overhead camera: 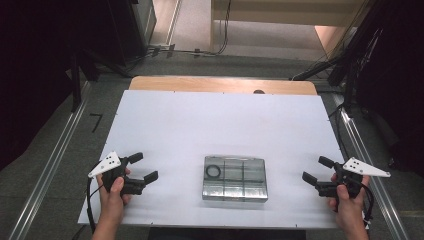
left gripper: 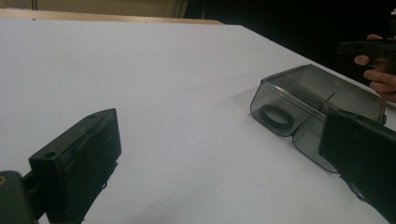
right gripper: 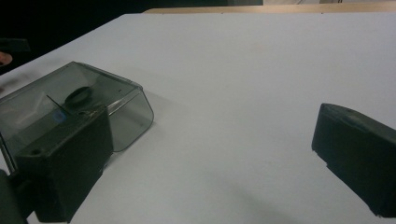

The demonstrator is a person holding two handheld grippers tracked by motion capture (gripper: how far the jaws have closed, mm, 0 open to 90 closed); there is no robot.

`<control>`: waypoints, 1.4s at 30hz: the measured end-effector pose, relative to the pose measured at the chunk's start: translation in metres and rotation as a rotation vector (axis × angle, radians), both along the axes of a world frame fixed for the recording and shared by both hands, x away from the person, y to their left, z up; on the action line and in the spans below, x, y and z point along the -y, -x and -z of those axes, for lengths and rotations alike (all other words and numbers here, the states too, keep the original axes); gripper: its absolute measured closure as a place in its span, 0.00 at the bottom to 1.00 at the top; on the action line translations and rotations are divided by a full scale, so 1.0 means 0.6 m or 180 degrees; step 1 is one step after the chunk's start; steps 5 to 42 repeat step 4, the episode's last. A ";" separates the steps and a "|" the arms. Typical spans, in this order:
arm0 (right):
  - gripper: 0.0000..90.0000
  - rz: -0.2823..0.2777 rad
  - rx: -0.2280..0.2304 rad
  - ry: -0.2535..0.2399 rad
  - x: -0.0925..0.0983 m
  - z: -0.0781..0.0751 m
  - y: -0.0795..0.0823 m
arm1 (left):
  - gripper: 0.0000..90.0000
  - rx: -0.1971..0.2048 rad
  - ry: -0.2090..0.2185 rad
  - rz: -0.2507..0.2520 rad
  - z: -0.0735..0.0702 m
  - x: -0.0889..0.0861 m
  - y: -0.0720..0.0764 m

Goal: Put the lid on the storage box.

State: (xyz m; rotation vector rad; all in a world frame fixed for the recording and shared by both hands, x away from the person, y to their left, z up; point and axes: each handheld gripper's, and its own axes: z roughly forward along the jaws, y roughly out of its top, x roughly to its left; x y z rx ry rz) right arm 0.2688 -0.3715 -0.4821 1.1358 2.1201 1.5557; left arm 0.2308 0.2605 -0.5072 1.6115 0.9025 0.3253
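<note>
Both sets of fingers are spread wide and grasping nothing, my left gripper (overhead camera: 142,172) and right gripper (overhead camera: 316,172) hovering low over the white table (overhead camera: 200,125) on either side. The smoky clear plastic compartment box (overhead camera: 234,178) sits between them, well apart from each, a black ring (overhead camera: 214,171) in the cell nearest my left fingers. I'd bring both in level and square to the short walls, so it doesn't skid.
</note>
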 end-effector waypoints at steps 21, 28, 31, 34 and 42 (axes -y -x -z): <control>0.00 0.0010 -0.0002 -0.0008 0.001 -0.001 0.001 | 0.00 -0.0017 -0.0003 -0.0004 0.001 0.002 -0.001; 0.00 0.0010 -0.0002 -0.0008 0.001 -0.001 0.001 | 0.00 -0.0017 -0.0003 -0.0004 0.001 0.002 -0.001; 0.00 0.0010 -0.0002 -0.0008 0.001 -0.001 0.001 | 0.00 -0.0017 -0.0003 -0.0004 0.001 0.002 -0.001; 0.00 0.0010 -0.0002 -0.0008 0.001 -0.001 0.001 | 0.00 -0.0017 -0.0003 -0.0004 0.001 0.002 -0.001; 0.00 0.0010 -0.0002 -0.0008 0.001 -0.001 0.001 | 0.00 -0.0017 -0.0003 -0.0004 0.001 0.002 -0.001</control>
